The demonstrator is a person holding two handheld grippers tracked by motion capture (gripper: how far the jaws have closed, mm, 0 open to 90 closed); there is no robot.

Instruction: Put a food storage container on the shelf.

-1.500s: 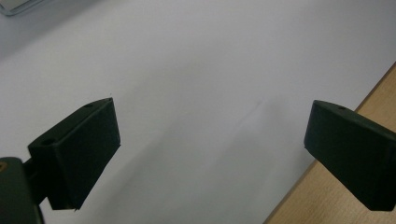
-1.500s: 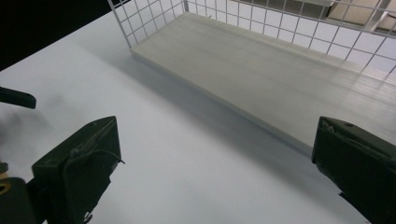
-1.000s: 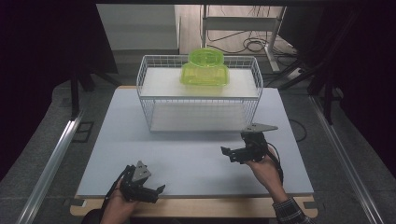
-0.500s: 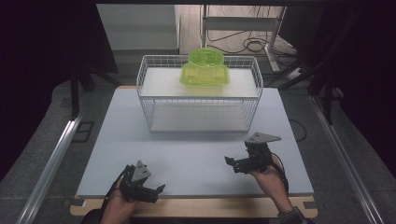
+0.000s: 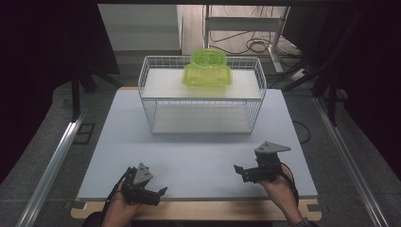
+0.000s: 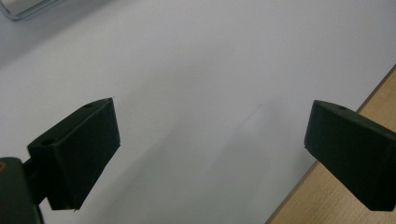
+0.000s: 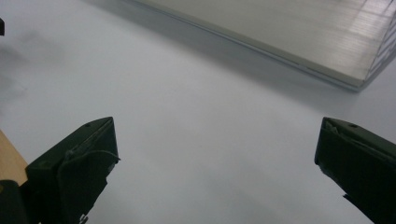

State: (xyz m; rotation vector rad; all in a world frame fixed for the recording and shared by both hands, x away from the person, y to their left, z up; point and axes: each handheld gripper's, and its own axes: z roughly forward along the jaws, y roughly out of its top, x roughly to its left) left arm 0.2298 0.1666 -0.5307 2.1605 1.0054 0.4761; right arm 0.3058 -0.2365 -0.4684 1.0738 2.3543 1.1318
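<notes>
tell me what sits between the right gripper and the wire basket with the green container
Nothing: in the high view only bare white table top lies between the right gripper and the wire basket holding the green container.

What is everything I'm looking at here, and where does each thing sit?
Wire basket: one, white, far middle of the table.
Plastic container: one, translucent lime green, on the basket's upper shelf, toward the back.
Table mat: one, pale grey-white, over a wooden top.
Cables: several, dark, on the floor beyond the table.
Left gripper: one, black, near-left edge, fingers apart.
Right gripper: one, black, near right, fingers apart.
</notes>
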